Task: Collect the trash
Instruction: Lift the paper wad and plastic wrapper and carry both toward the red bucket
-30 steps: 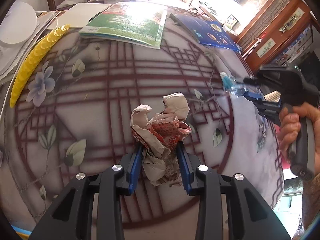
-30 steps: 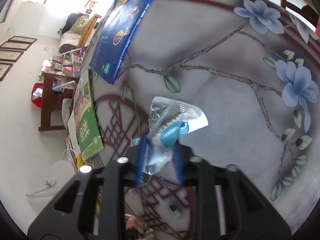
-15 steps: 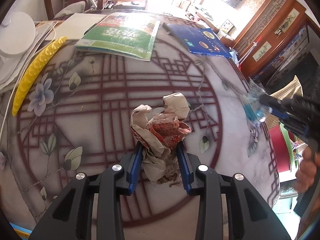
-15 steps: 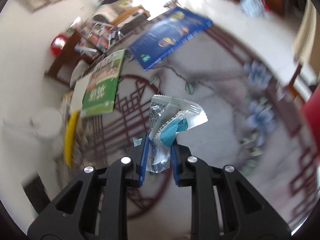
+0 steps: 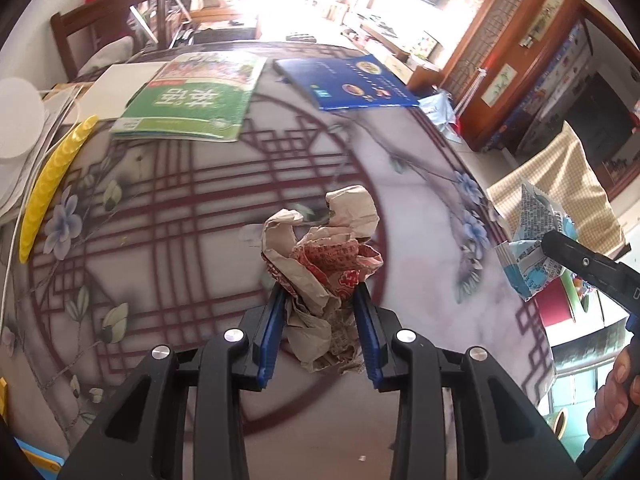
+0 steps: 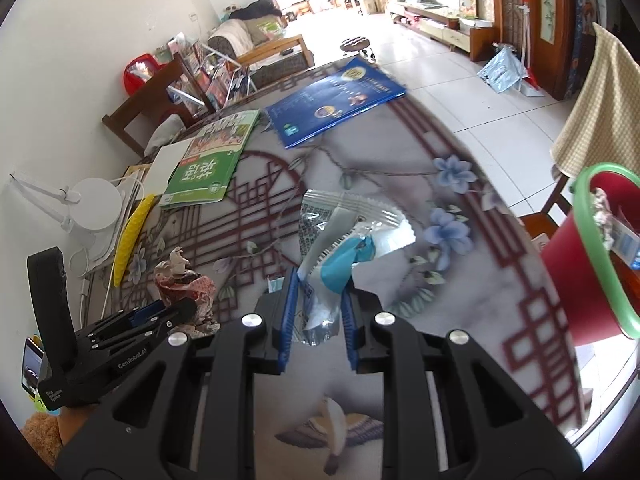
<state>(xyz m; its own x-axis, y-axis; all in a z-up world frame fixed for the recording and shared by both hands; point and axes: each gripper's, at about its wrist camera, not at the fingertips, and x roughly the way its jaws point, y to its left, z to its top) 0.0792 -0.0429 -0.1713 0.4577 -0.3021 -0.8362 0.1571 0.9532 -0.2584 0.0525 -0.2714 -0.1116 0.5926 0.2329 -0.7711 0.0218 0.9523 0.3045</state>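
My left gripper is shut on a crumpled brown and red paper wad and holds it above the patterned table. The wad also shows in the right wrist view. My right gripper is shut on a clear and blue plastic snack wrapper, held above the table near its right edge. The wrapper also shows in the left wrist view. A red bin with a green rim stands beside the table's right edge and holds some trash.
A green book and a blue book lie at the table's far side. A yellow ridged strip and a white lamp base are at the left. A chair with a checked cloth stands right of the table.
My right gripper has swung the wrapper toward the table's right edge, bringing the red bin into view. My left gripper has kept the paper wad and lifted slightly.
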